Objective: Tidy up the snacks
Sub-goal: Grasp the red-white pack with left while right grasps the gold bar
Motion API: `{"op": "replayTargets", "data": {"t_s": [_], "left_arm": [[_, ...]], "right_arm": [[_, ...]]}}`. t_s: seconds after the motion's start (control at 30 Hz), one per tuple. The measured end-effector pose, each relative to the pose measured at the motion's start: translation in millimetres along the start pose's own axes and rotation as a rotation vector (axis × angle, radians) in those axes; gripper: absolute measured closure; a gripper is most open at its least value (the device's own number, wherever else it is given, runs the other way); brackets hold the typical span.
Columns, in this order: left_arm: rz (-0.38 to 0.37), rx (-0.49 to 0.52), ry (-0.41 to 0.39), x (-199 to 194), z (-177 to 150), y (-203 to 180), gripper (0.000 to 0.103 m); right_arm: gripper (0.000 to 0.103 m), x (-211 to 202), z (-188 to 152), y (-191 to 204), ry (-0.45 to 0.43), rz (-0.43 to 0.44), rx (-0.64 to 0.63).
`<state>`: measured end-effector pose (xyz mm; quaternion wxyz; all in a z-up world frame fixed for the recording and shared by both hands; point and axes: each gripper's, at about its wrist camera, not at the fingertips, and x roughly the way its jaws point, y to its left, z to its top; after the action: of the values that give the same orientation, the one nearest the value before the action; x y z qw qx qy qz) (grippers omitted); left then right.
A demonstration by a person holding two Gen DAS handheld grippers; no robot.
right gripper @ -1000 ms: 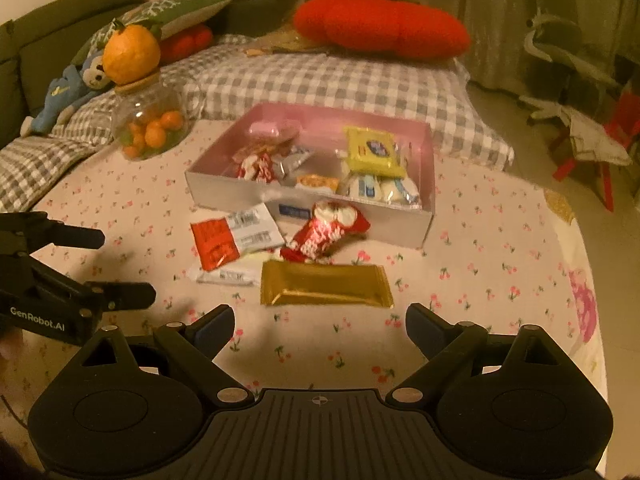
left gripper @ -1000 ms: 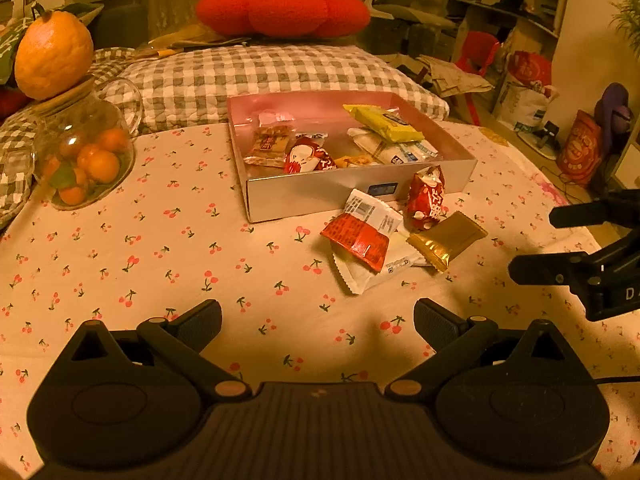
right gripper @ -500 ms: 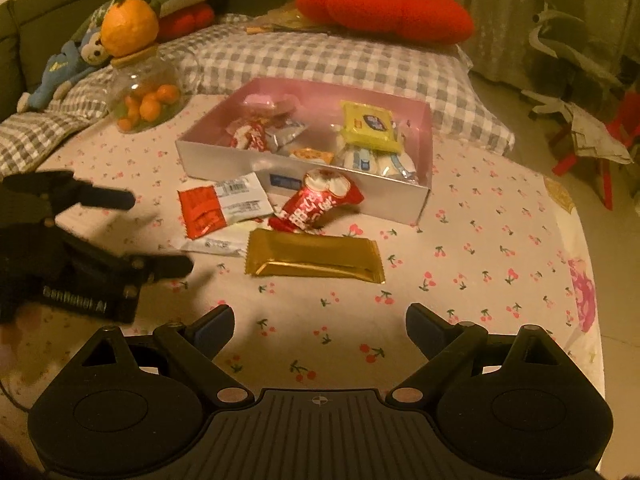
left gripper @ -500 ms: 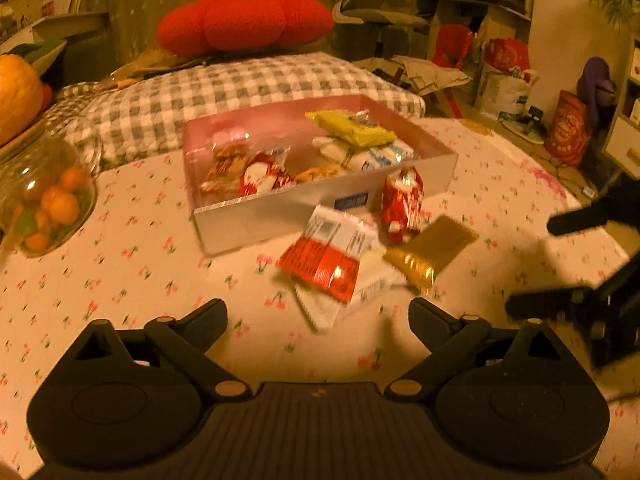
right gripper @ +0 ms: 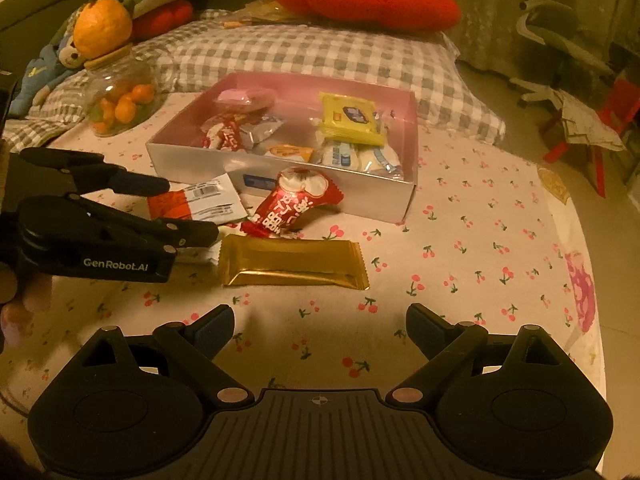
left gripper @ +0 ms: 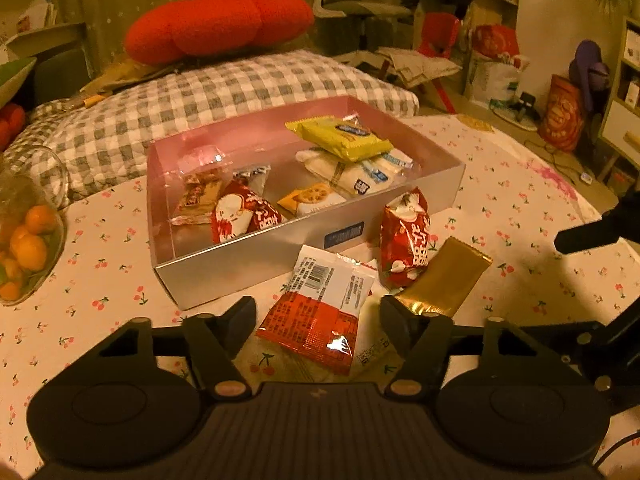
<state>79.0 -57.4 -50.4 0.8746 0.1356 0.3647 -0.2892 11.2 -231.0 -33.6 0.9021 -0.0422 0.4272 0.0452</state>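
A silver box point(left gripper: 256, 260) with a pink inside holds several snack packets on the cherry-print cloth. In front of it lie a red-and-white packet point(left gripper: 320, 304), a red snack bag point(left gripper: 404, 236), a gold bar point(left gripper: 444, 280) and a white packet point(left gripper: 372, 344) partly underneath. My left gripper point(left gripper: 318, 312) straddles the red-and-white packet; its jaws are closing, with the pads beside the packet's edges and no visible squeeze. The right wrist view shows the left gripper point(right gripper: 186, 209) from the side, over that packet point(right gripper: 208, 200). My right gripper point(right gripper: 320, 320) stands open and empty, short of the gold bar point(right gripper: 292, 262).
A glass jar of small oranges point(right gripper: 116, 100) stands left of the box point(right gripper: 192, 160), with a large orange on its lid. A checked cushion point(left gripper: 224, 96) and a red cushion point(left gripper: 216, 24) lie behind. The cloth's edge point(right gripper: 588, 280) drops off at the right.
My left gripper has moved forward and down to the loose packets, and its jaws have narrowed around the red-and-white packet. The right gripper has barely shifted.
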Motion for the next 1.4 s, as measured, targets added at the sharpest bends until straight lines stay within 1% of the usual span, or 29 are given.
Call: {"op": "replayTargets", "data": {"t_s": [0.03,0.07,0.2,0.3,0.4,0.5,0.67,0.77,0.87,0.93,1.03,1.17,1.3,1.4], "left_arm": [[0.0,0.004,0.004,1,0,0,0.046],[-0.002,0.004,0.008,1,1,0,0.053],[-0.005,0.0,0.016,0,3,1,0.057],[0.002,0.011,0.022,-2,2,0,0.06],[0.016,-0.01,0.028,-7,1,3,0.062],[0.005,-0.043,0.028,-14,-2,11,0.064],[0.002,-0.052,0.033,-24,-11,17,0.064],[-0.003,-0.055,0.04,-30,-17,17,0.066],[-0.002,-0.048,0.055,-34,-24,16,0.074],[-0.008,-0.047,0.07,-34,-28,16,0.074],[-0.009,-0.035,0.087,-33,-34,14,0.074],[-0.016,-0.033,0.104,-35,-42,15,0.074],[-0.022,-0.029,0.112,-38,-48,17,0.07],[-0.027,-0.032,0.118,-40,-51,18,0.068]], "right_arm": [[0.008,2,1,0,0.001,-0.002,0.002],[0.008,3,3,1,0.001,-0.006,0.005],[0.008,9,12,3,-0.004,-0.024,0.028],[0.008,14,19,4,-0.005,-0.02,0.071],[0.008,20,26,6,-0.004,-0.012,0.117],[0.008,27,33,6,0.0,-0.006,0.163],[0.008,42,39,3,0.022,0.001,0.256],[0.008,52,40,2,0.042,-0.012,0.278],[0.008,60,39,3,0.055,-0.04,0.256],[0.008,62,37,4,0.062,-0.06,0.234],[0.008,59,32,5,0.073,-0.067,0.175],[0.008,49,22,1,0.086,-0.044,0.117],[0.007,42,6,-9,0.111,-0.013,0.064],[0.006,35,-4,-19,0.097,-0.011,0.043]]}}
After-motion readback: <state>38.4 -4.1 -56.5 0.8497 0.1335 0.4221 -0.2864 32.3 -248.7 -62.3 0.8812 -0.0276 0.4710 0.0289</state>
